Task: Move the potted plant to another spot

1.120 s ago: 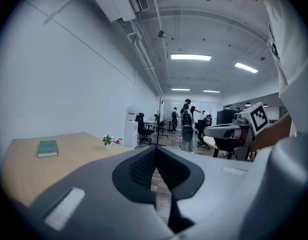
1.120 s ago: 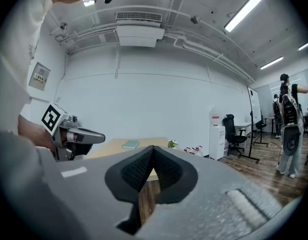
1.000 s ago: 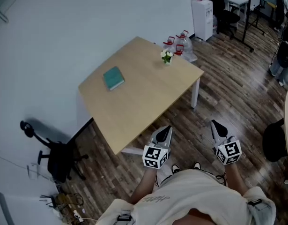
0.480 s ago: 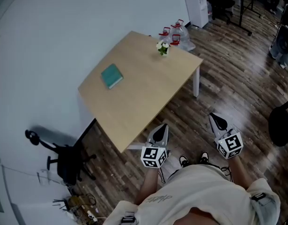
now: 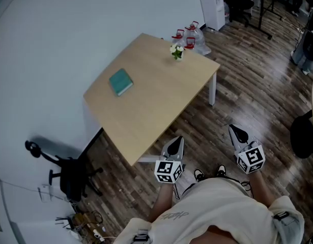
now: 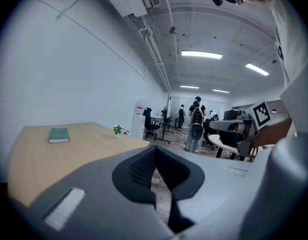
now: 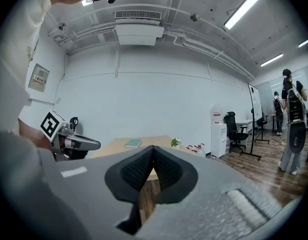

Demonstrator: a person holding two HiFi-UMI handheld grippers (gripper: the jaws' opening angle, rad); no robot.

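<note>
A small potted plant (image 5: 177, 52) with white flowers stands near the far corner of a light wooden table (image 5: 156, 105); it also shows as a small shape in the left gripper view (image 6: 117, 130) and in the right gripper view (image 7: 175, 142). My left gripper (image 5: 175, 146) hangs just off the table's near corner, shut and empty. My right gripper (image 5: 238, 133) is over the floor to the right, shut and empty. Both are far from the plant.
A teal book (image 5: 120, 82) lies on the table's left part. Water bottles (image 5: 189, 34) stand on the floor behind the plant. A black office chair (image 5: 64, 172) is at the left by the wall. People stand far off in the room (image 6: 196, 124).
The view has shifted a little, so the table sits slightly higher in the picture. My left gripper has moved a little to the right and lower; the right one has kept its place.
</note>
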